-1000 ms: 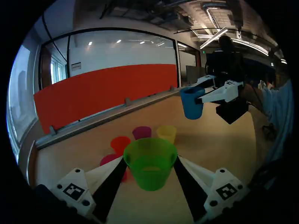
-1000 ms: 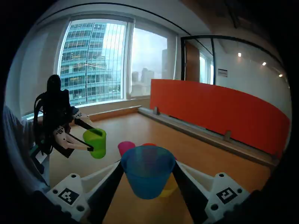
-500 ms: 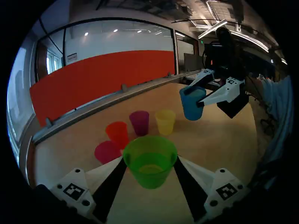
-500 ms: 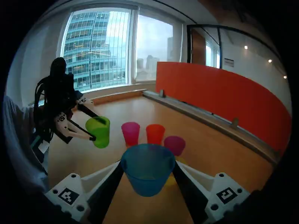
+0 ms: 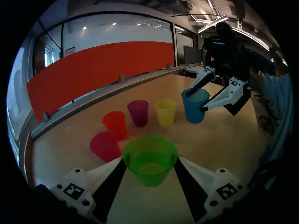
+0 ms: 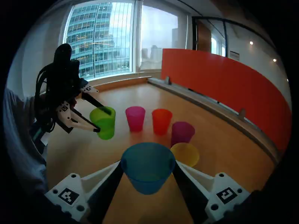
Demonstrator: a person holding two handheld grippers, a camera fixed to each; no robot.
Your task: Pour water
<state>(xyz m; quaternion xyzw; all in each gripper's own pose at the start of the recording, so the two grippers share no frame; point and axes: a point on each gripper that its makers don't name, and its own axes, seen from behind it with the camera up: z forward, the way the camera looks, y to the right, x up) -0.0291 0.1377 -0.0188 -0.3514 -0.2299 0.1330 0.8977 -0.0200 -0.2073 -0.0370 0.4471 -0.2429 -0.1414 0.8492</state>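
Left gripper view looks over the left gripper (image 5: 150, 172), its jaws clamped on an upright green cup (image 5: 150, 156) with a paler patch at its bottom; I cannot tell whether that patch is water. Beyond it stands the orange cup (image 5: 115, 125), with a pink cup (image 5: 104, 146) just beside it on one side. On the other side come a purple cup (image 5: 138, 112) and then a yellow cup (image 5: 166, 111). Farthest along that arc from the orange cup, the right gripper (image 5: 196, 101) has its jaws pressed on an upright blue cup (image 5: 194, 110), low over the table (image 5: 224, 138); contact with the wood cannot be told. An orange wall panel (image 5: 101, 71) runs behind the orange cup, along the table's far edge.

Right gripper view adds tall windows (image 6: 101, 41) and a pale sleeve (image 6: 18, 142) behind the left gripper. In it bare wood lies open between the orange cup and the panel, and the green cup sits near the pink one, apart from it.
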